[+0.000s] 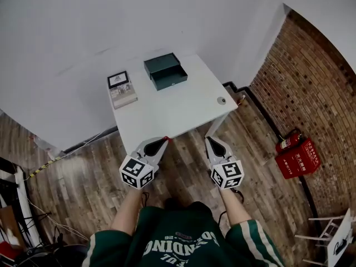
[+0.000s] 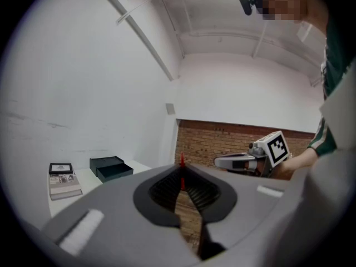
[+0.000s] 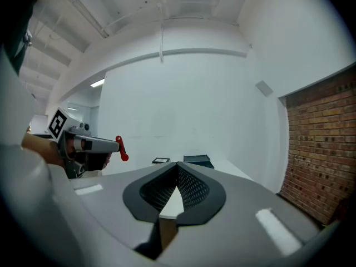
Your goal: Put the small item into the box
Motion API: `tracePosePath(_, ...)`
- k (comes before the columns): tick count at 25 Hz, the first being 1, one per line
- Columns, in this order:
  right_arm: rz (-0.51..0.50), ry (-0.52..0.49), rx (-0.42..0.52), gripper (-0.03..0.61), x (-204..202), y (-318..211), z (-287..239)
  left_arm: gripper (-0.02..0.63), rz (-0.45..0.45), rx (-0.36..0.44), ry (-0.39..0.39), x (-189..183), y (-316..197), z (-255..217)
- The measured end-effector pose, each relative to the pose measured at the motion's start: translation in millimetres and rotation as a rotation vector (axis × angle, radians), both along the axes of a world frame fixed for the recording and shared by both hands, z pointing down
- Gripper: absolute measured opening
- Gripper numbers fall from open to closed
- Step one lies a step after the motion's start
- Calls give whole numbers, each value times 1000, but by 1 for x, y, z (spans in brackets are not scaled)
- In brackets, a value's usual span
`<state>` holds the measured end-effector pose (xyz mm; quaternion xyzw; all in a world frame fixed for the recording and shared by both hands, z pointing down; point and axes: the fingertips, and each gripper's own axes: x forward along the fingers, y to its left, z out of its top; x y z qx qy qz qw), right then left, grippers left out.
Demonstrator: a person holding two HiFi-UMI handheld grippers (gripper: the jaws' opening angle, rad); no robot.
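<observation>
A dark green box (image 1: 165,70) with its tray pulled open sits at the far side of the white table (image 1: 172,113). A small round grey item (image 1: 221,100) lies near the table's right edge. Both grippers hover over the floor just short of the table's near edge. My left gripper (image 1: 165,140) is shut on nothing, its red tip closed. My right gripper (image 1: 210,141) is likewise shut on nothing. The left gripper view shows the box (image 2: 110,167) far off to the left and the right gripper (image 2: 245,161) alongside. The right gripper view shows the box (image 3: 198,160) straight ahead.
A book with a small framed picture on it (image 1: 121,89) lies left of the box. Red fire extinguishers in a red stand (image 1: 297,153) are by the brick wall (image 1: 311,93) on the right. Cables (image 1: 39,216) lie on the wooden floor at the left.
</observation>
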<state>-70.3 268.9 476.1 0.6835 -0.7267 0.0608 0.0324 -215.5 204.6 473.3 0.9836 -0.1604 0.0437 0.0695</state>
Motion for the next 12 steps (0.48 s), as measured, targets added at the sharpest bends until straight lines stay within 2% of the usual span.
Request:
tracePosePath(7, 42, -4, -80, 2, 8, -6, 18, 64, 49, -14, -9, 12, -14, 6)
tracePosePath(12, 46, -20, -77, 2, 26, -23, 23, 64, 60, -22, -18, 33, -35, 13)
